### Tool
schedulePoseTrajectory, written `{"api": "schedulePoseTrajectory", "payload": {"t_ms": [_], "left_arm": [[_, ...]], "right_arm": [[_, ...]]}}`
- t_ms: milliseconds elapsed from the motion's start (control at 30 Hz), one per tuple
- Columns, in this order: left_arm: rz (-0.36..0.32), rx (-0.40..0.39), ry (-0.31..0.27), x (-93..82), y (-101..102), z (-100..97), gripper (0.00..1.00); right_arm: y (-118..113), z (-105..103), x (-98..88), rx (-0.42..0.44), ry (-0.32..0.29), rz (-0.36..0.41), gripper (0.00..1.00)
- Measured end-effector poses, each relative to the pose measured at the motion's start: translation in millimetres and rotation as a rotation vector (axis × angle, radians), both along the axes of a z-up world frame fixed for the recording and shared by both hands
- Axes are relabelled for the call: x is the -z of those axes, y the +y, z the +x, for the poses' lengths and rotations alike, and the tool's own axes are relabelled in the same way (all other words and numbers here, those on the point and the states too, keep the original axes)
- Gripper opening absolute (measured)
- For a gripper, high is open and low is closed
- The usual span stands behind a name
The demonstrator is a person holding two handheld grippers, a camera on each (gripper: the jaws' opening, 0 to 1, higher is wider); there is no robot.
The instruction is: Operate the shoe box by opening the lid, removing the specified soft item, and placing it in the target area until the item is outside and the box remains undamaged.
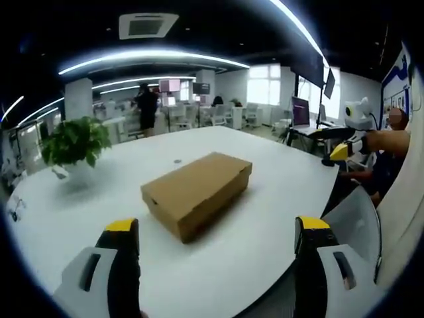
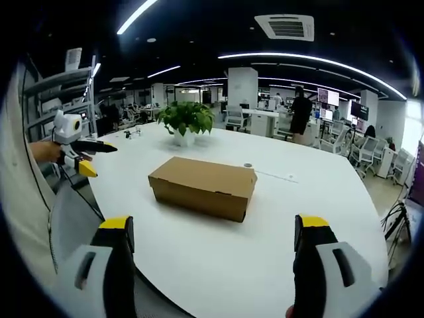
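The shoe box [image 1: 197,192] lies closed near the middle of the white surface [image 1: 265,172], its lid down. The left claw [image 1: 217,228] is spread wide and holds nothing; it hangs over the near edge of the surface, apart from the box. The right claw [image 2: 213,225] is also spread and empty, on the other side of the box. A potted plant [image 2: 187,120] stands on the surface behind the box.

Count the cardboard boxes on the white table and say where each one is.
1. A closed cardboard shoe box lies near the middle of the white table, ahead of both grippers and nearer them than the potted plant. Nothing suggests another hidden.
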State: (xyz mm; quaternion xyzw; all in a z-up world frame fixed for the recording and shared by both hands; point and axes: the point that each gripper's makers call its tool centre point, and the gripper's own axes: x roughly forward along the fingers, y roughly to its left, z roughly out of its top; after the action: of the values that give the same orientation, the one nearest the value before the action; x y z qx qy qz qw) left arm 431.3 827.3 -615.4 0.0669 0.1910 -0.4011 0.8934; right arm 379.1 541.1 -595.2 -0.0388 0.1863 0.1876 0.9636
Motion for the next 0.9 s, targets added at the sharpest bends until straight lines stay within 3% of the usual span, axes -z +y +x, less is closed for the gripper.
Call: {"api": "schedulePoseTrajectory", "payload": {"t_ms": [900], "left_arm": [[0.003, -0.001, 0.002, -0.7, 0.8, -0.4, 1.00]], "right_arm": [[0.0, 2.0, -0.7, -0.019, 0.002, -0.016, 0.96]]}}
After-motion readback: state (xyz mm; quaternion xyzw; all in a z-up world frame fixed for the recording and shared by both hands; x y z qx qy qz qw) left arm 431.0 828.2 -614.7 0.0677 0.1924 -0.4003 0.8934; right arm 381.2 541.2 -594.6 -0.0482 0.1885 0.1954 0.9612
